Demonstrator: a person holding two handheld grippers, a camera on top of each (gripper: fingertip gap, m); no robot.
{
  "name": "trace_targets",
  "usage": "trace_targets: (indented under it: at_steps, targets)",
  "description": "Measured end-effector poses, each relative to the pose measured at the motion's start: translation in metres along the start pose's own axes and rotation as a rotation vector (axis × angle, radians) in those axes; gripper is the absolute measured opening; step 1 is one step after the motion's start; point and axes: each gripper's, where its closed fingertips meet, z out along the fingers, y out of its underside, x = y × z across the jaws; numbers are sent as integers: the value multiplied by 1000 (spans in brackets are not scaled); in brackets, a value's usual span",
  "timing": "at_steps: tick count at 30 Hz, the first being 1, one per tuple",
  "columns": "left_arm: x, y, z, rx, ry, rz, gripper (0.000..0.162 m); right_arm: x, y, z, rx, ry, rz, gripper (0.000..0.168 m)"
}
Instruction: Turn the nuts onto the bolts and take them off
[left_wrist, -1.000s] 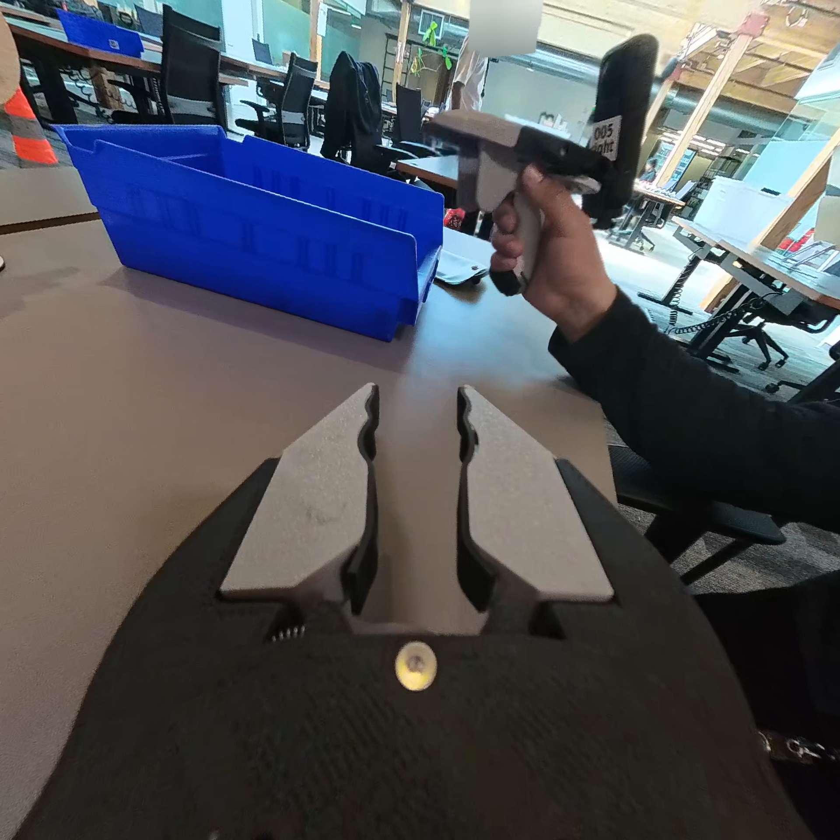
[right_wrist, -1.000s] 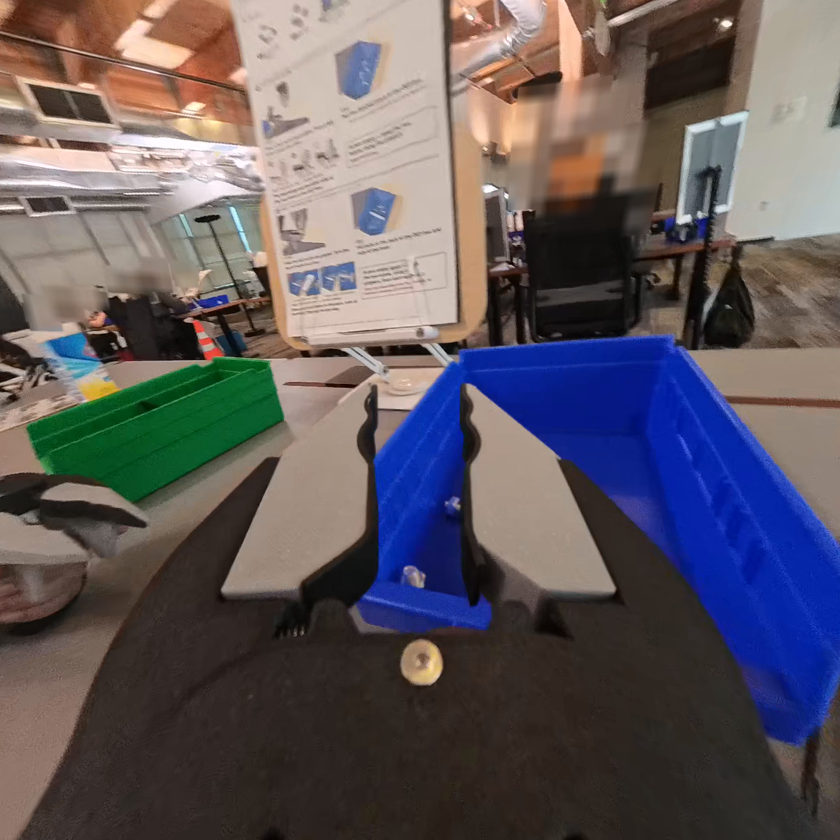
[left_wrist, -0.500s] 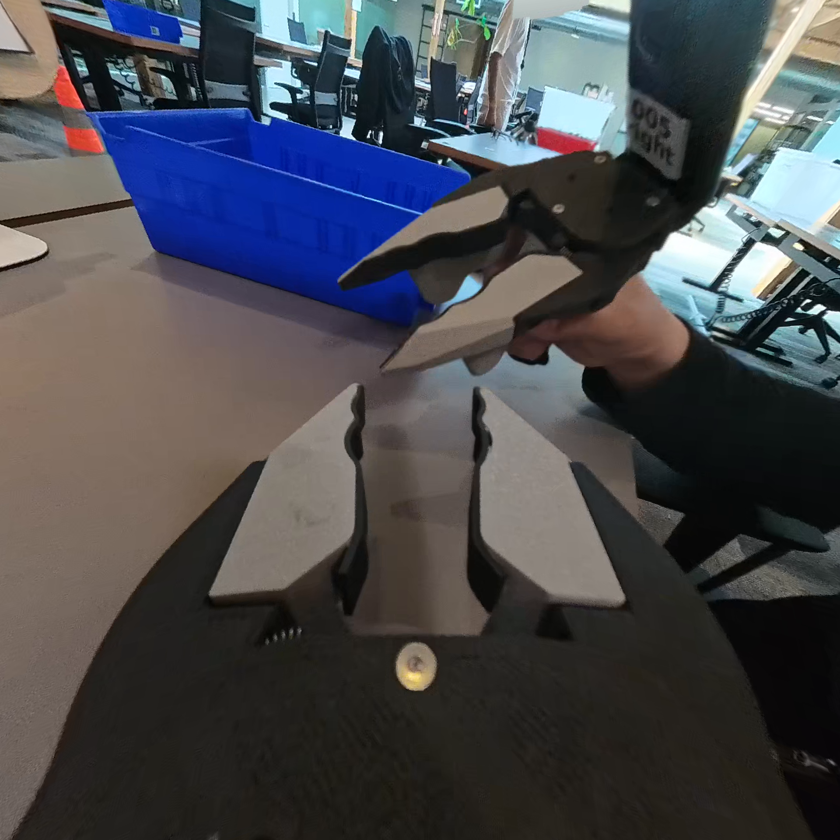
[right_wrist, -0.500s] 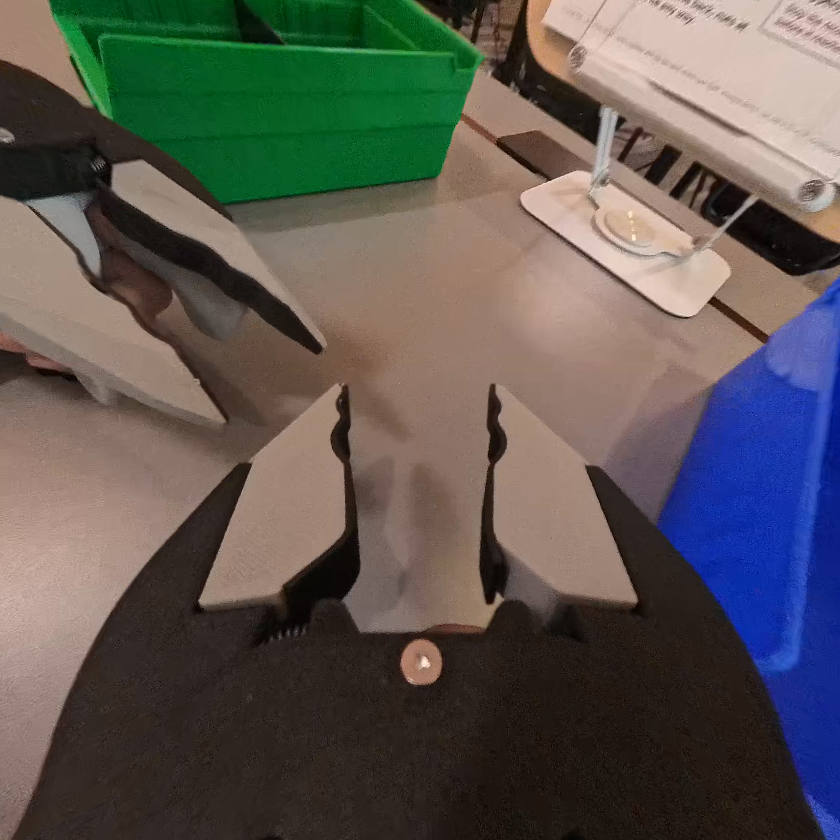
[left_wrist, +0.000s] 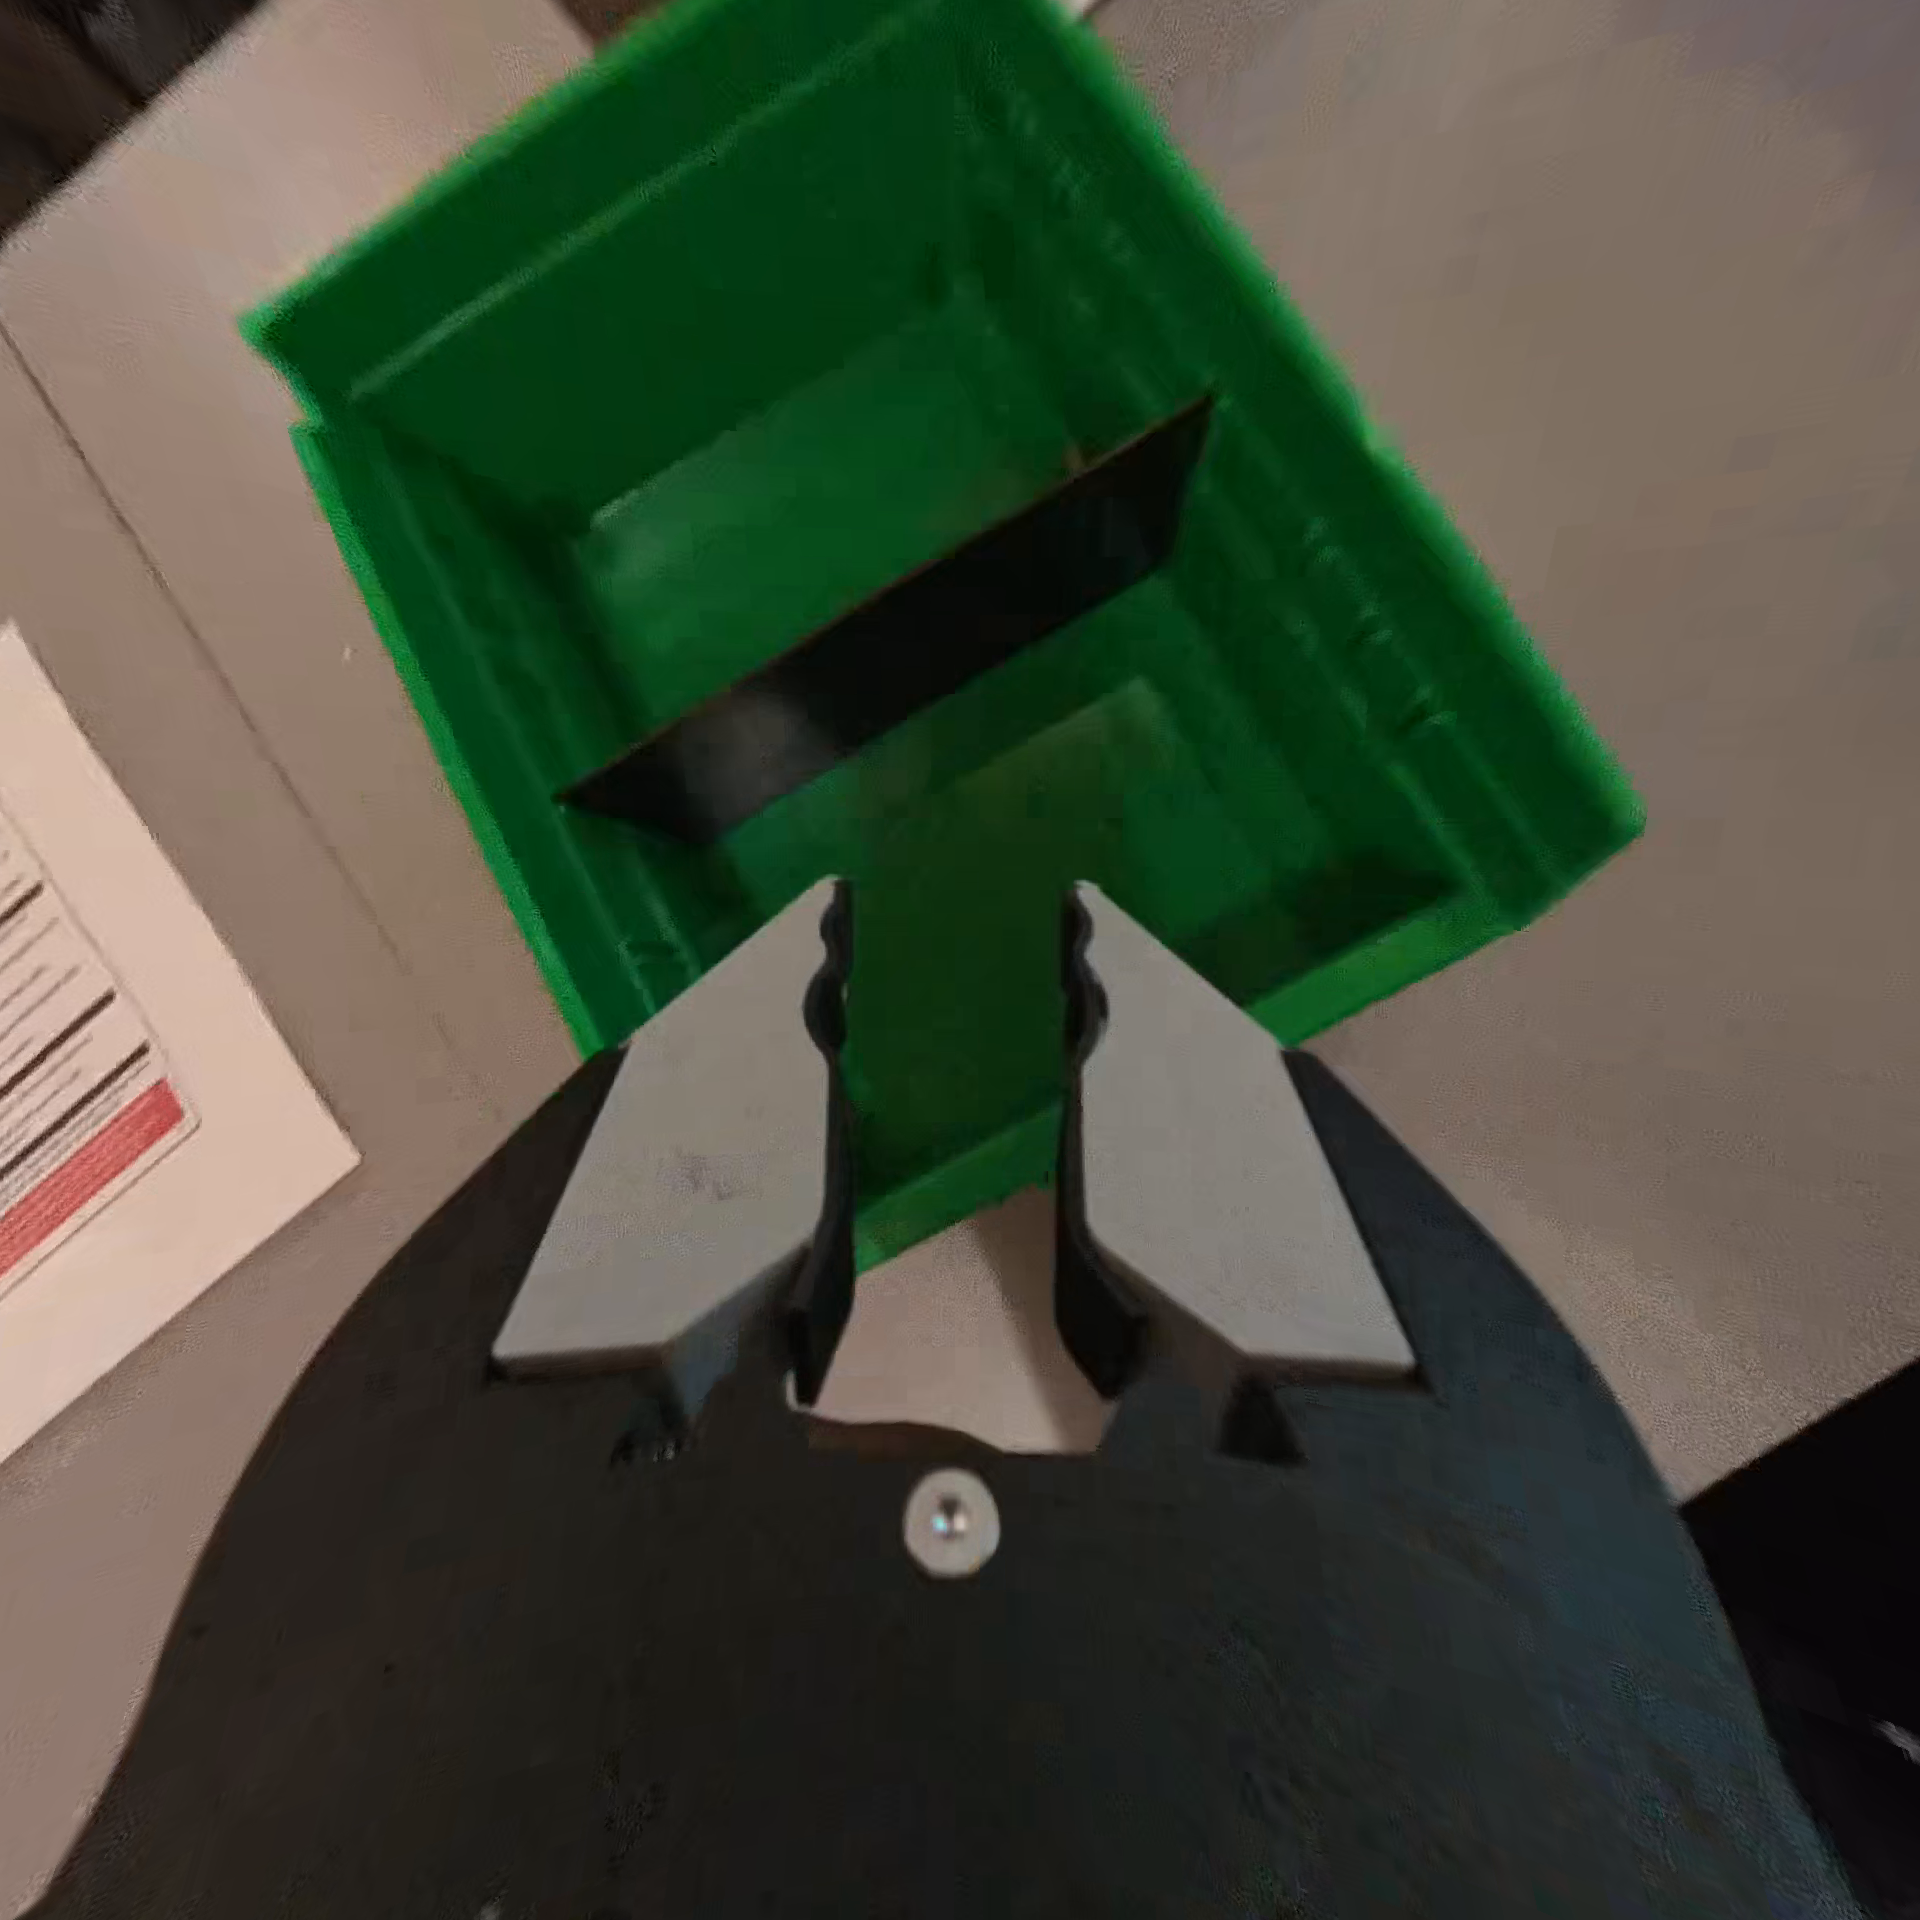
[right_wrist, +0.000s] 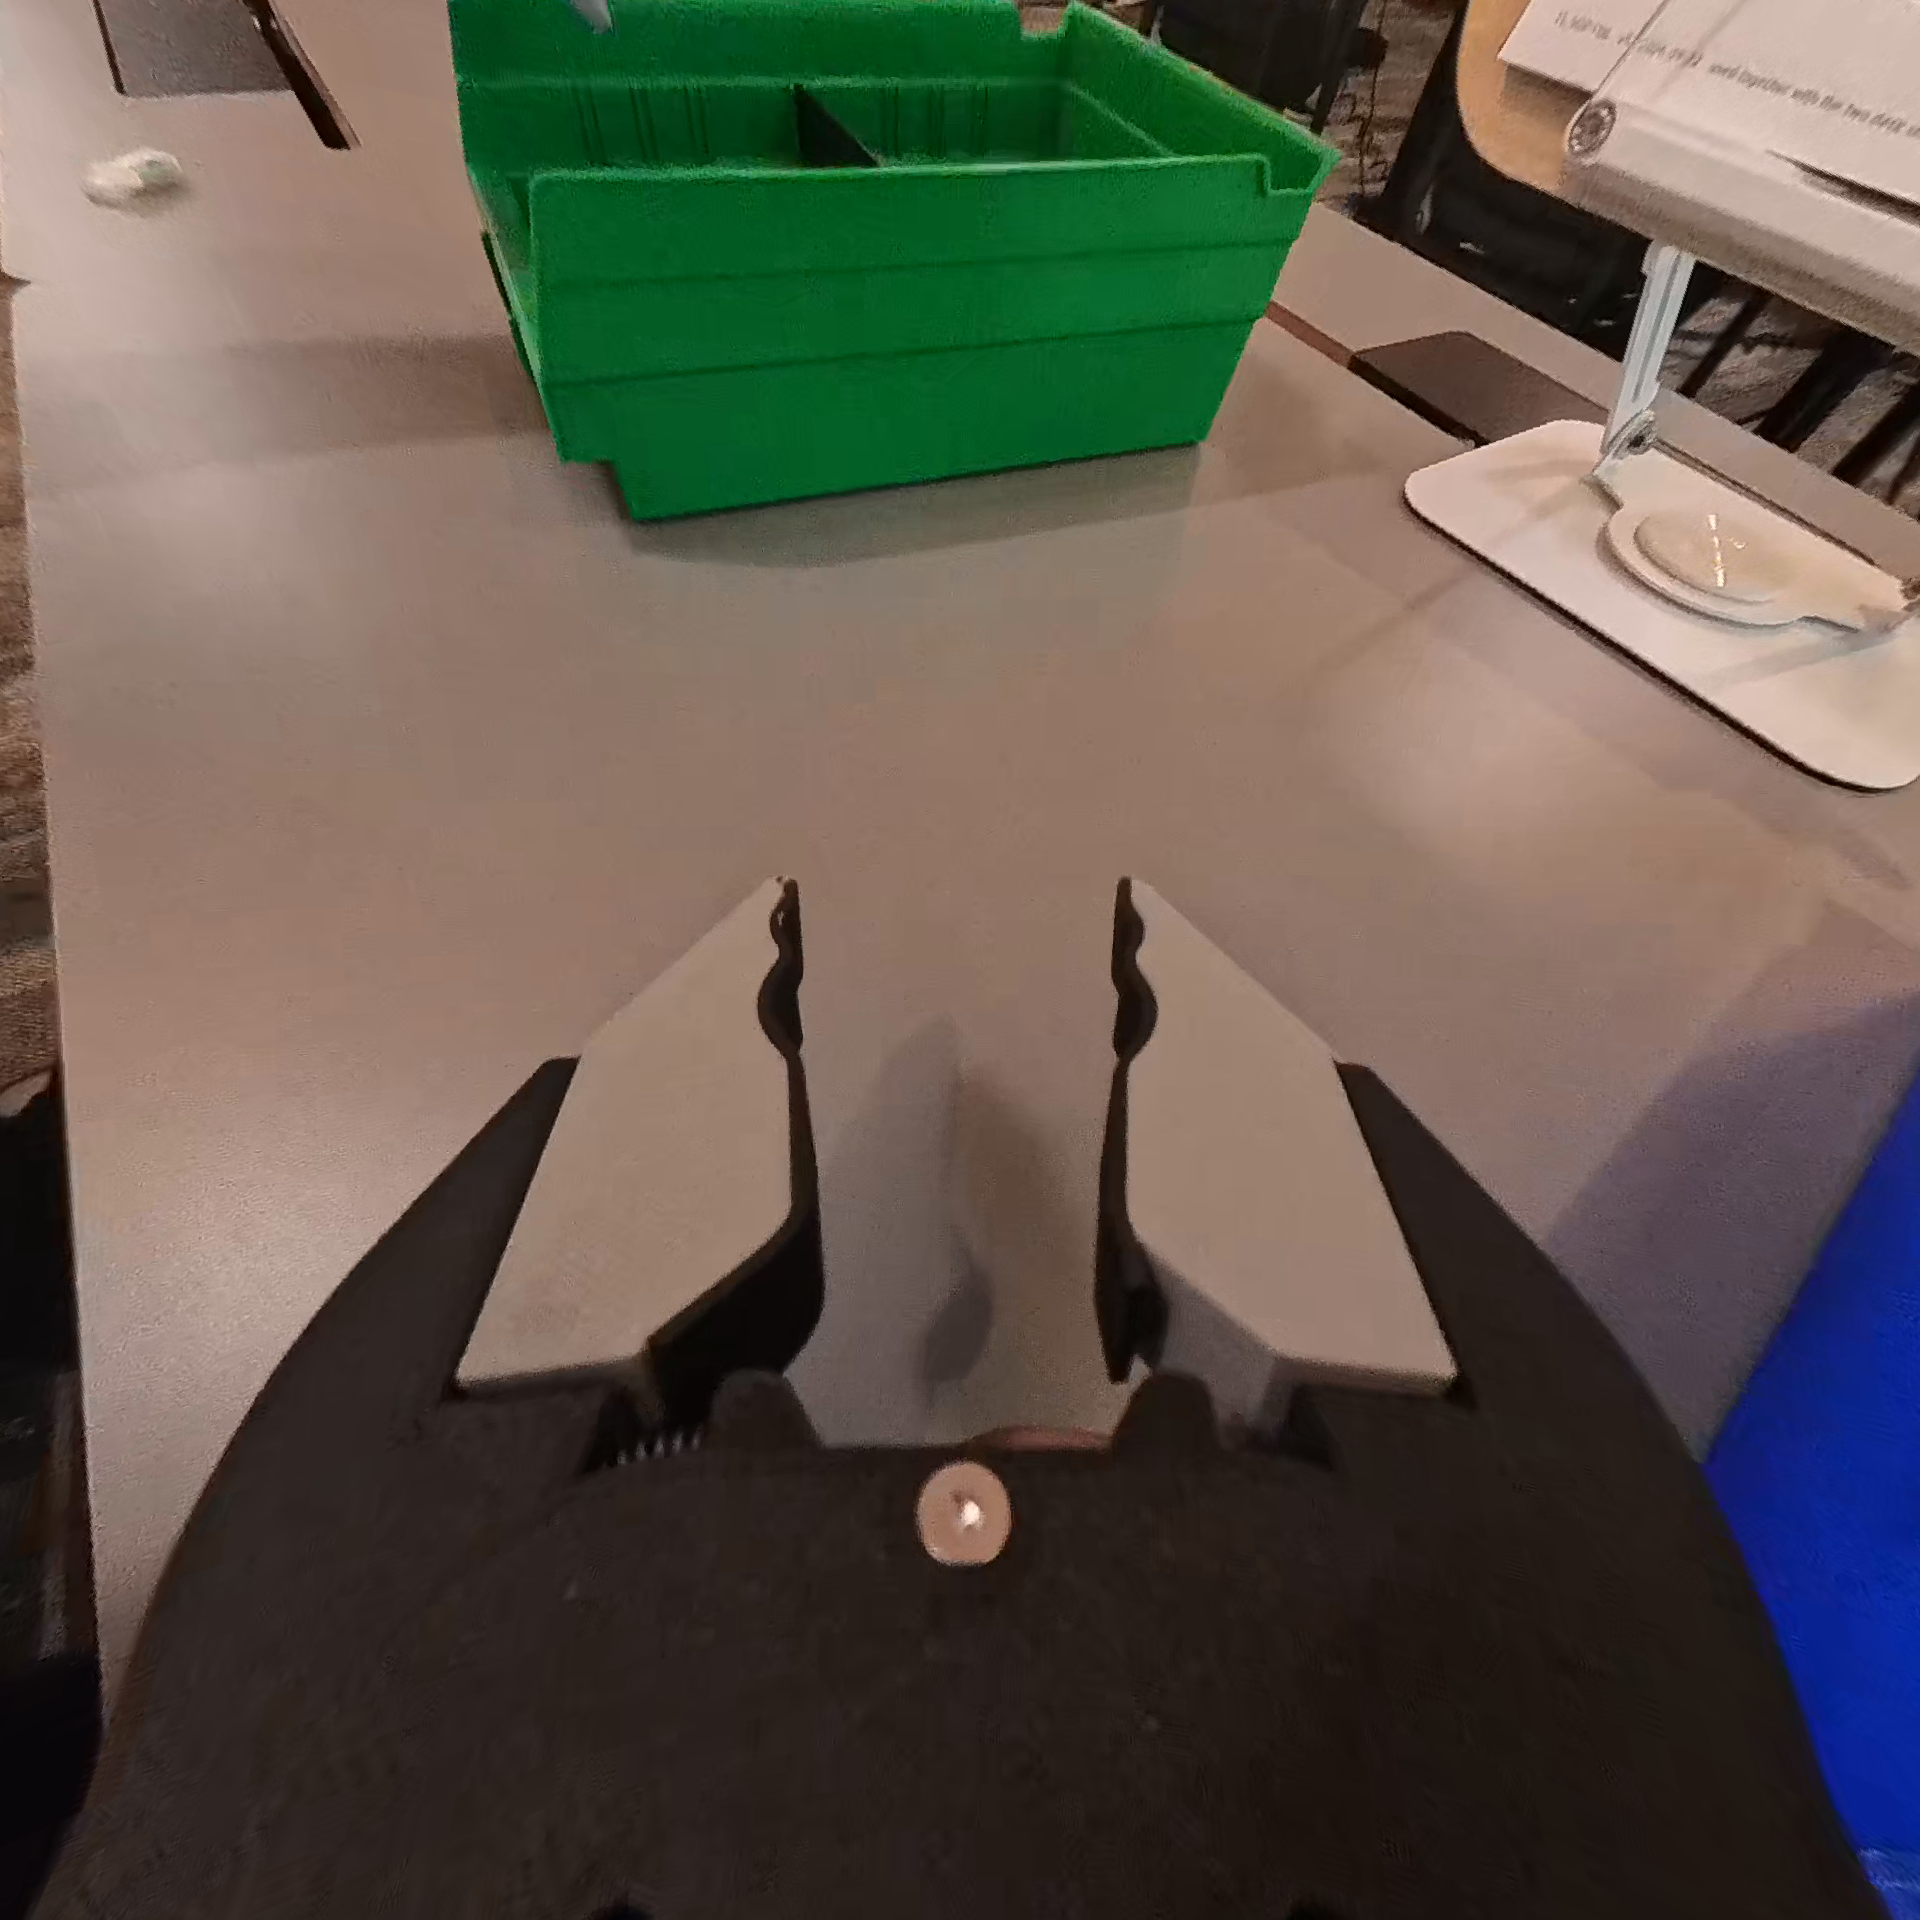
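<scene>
Fingers of left gripper (left_wrist: 956, 894) parted, empty, above green bin (left_wrist: 1351, 582) with black divider (left_wrist: 904, 634), right gripper (right_wrist: 956, 894) wide, empty, over grey table (right_wrist: 520, 727), nuts and bolts unseen, blue bin (right_wrist: 1829, 1403) at right.

The divided bin (right_wrist: 883, 312) stands on the table (right_wrist: 623, 727) toward its far edge, a divider (left_wrist: 894, 634) across its middle splitting it into two compartments. The document stand's base (right_wrist: 1683, 603) sits right of it, near the right edge. Another bin (right_wrist: 1839, 1403) occupies the near right corner. A printed sheet (left_wrist: 125, 1039) lies left of the divided bin.
</scene>
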Motion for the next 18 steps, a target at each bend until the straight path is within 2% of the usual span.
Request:
trace_targets:
  at_steps: [4,6,7,9,12,18]
  targets:
    - [-17,52,38,-347,14,-13,34,1,-2,-5,14,29,-32,56]
    - [-30,69,52,-465,-50,12,24,-1,1,-3,-1,28,-45,56]
    - [-32,72,59,-491,-52,7,16,-2,1,-3,-5,32,-56,56]
    - [-32,76,71,-537,-43,-5,13,-3,1,-3,-9,43,-82,57]
    - [-37,78,85,-572,-77,-2,25,-6,0,-4,-1,42,-100,56]
    - [-40,86,81,-661,-131,29,25,-12,-7,-10,44,13,-78,56]
